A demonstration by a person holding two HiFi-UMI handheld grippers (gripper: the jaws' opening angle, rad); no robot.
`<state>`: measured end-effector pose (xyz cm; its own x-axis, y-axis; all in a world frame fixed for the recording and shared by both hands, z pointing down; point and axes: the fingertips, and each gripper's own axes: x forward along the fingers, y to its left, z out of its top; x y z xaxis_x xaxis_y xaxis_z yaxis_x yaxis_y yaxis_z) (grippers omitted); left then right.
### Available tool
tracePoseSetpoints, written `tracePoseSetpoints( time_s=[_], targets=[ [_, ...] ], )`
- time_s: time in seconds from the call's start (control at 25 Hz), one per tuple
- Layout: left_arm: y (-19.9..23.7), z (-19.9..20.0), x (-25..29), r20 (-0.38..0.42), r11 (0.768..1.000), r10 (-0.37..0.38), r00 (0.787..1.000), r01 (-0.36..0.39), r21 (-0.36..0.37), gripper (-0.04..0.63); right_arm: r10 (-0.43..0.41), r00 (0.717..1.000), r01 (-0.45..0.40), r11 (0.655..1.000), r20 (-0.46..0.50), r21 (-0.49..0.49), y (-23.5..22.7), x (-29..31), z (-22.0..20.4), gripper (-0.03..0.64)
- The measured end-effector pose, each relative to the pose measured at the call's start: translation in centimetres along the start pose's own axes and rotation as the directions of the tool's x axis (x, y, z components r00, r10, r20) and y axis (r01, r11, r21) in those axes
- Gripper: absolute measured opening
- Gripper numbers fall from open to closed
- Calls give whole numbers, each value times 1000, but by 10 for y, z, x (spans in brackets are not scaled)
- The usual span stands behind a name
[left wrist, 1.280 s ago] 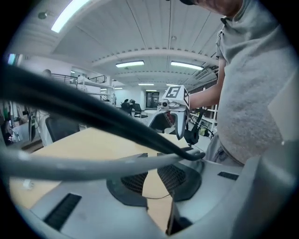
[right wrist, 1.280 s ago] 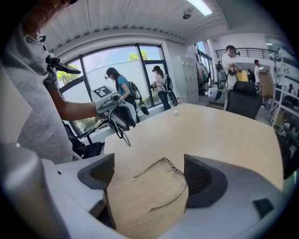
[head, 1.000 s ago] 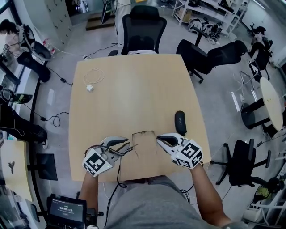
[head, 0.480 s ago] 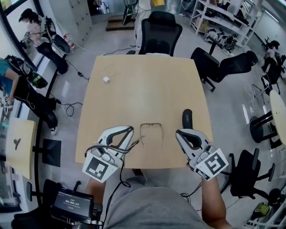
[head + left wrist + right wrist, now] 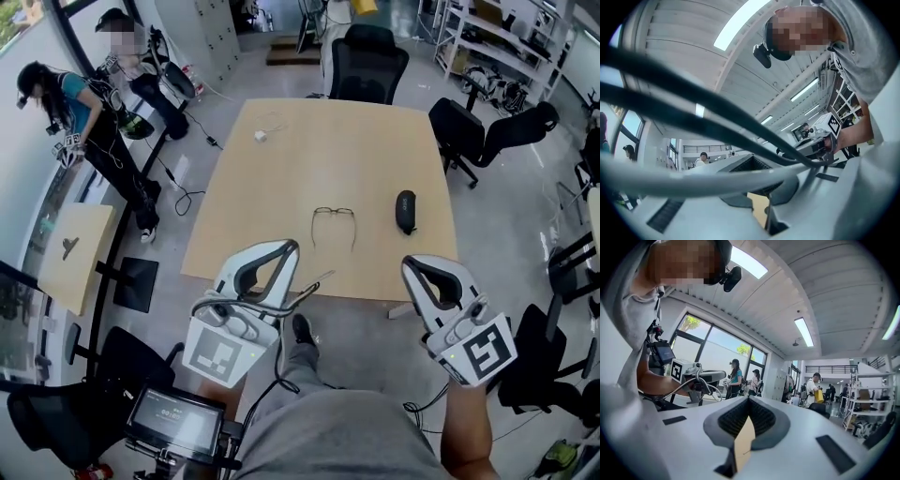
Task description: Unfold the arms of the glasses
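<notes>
The thin-framed glasses [image 5: 333,225] lie on the tan table [image 5: 281,187] with both arms spread out toward me. Neither gripper touches them. My left gripper [image 5: 289,248] hangs in the air above the table's near edge, jaws together, nothing between them. My right gripper [image 5: 414,265] is raised off the table's near right corner, also shut and empty. In the left gripper view the left gripper [image 5: 752,157] points level into the room, with a cable across the lens. In the right gripper view the right gripper [image 5: 749,399] shows its pads closed.
A black glasses case [image 5: 405,211] lies right of the glasses. A white charger with cable [image 5: 265,131] sits at the table's far left. Black office chairs [image 5: 370,61] stand behind and to the right [image 5: 487,131]. People [image 5: 84,112] stand at the left.
Both grippers have lifted off the table and drawn back toward me, leaving the glasses lying there. The view has pulled away, so the table looks farther off.
</notes>
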<state>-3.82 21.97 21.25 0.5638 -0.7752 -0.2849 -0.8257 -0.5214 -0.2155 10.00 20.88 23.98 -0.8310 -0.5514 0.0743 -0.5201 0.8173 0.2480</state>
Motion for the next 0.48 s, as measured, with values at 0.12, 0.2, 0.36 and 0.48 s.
tracePoseSetpoints(
  time_s=[0.12, 0.2, 0.36, 0.48],
  targets=[
    [-49, 30, -20, 13, 1000, -15, 1000, 15, 6, 6, -4, 999, 3, 1000, 43, 14, 26, -50, 22, 9],
    [-72, 48, -38, 13, 1000, -22, 1000, 22, 12, 6, -2, 998, 0, 1000, 65, 26, 48, -74, 37, 9],
    [-93, 75, -80, 3, 999, -27, 1000, 27, 30, 6, -12, 997, 11, 1000, 81, 13, 89, -98, 62, 9],
    [-103, 90, -93, 4, 999, -27, 1000, 26, 40, 6, -40, 997, 39, 999, 67, 20, 96, -112, 69, 8]
  ],
)
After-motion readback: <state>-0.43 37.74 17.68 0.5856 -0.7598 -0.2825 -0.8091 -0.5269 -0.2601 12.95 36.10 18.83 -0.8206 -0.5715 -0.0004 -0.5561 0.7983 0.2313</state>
